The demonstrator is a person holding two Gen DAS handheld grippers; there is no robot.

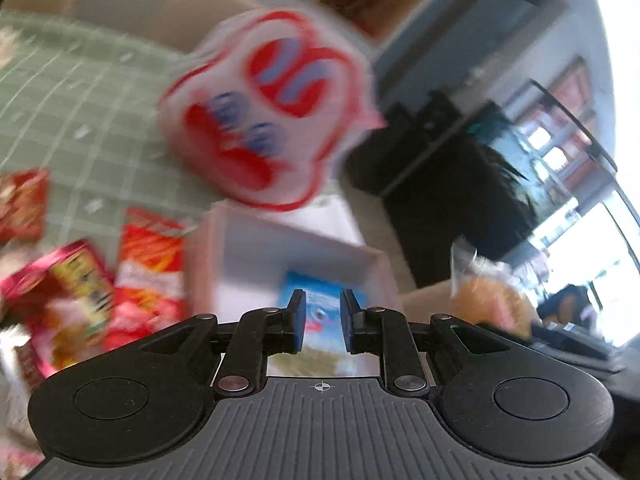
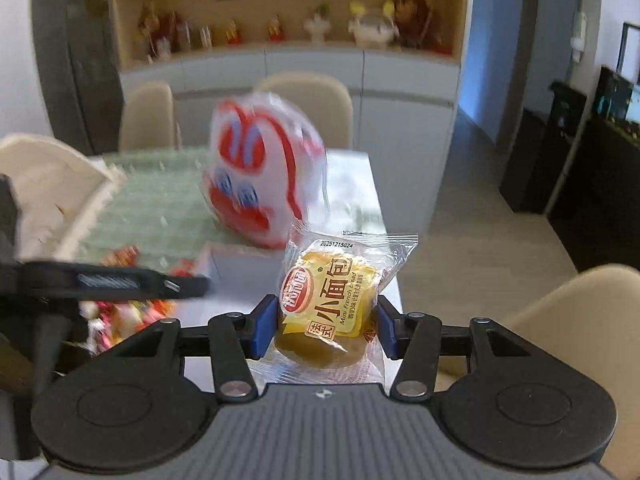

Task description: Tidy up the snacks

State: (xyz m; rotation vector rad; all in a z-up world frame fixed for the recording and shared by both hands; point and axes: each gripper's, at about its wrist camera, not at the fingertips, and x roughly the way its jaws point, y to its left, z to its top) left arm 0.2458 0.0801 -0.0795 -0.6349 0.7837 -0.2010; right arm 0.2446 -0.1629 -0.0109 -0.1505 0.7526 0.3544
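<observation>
Left gripper [image 1: 323, 320] is seen parted, holding nothing, above a white box [image 1: 256, 252]; a blurred red-and-white snack bag [image 1: 268, 112] appears at 12 o'clock. Right gripper [image 2: 327, 328] is clamped on a wrapped mini French bread [image 2: 332, 304]; the red-and-white bag [image 2: 260, 176] sits at 11 o'clock on the green tablecloth [image 2: 160, 200].

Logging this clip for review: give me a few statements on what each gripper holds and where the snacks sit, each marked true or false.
1. The right gripper is shut on a wrapped mini bread. True.
2. The left gripper grips the blue packet. False: its jaws stand apart with nothing between them; the blue packet lies in the white box beyond.
3. The red-and-white bag sits beyond the white box on the green tablecloth. True.
4. The red snack packets lie inside the white box. False: they lie on the tablecloth beside it.
</observation>
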